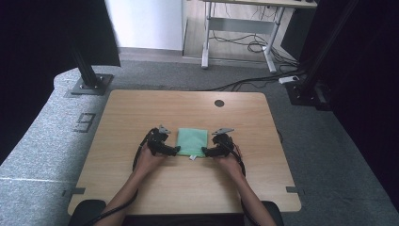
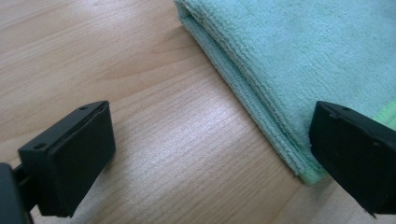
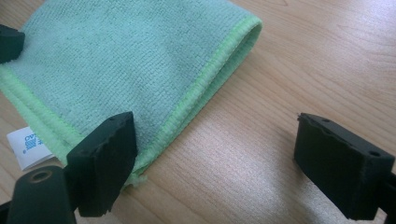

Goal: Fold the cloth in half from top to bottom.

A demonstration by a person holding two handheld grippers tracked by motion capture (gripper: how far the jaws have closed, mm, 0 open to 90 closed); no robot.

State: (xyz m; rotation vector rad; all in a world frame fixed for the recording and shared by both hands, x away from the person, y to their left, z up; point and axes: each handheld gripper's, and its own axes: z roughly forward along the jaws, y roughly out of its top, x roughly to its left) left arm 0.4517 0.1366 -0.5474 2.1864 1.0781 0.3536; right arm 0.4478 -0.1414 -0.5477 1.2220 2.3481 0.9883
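Both tongs agape, seemingly astride cloth (image 1: pixel 192 141) corners.

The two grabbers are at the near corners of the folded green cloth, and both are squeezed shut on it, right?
Not quite. The left gripper and right gripper are at the near corners of the folded green cloth, but both are open: each gripper view shows its jaws spread wide apart, with bare table between them.
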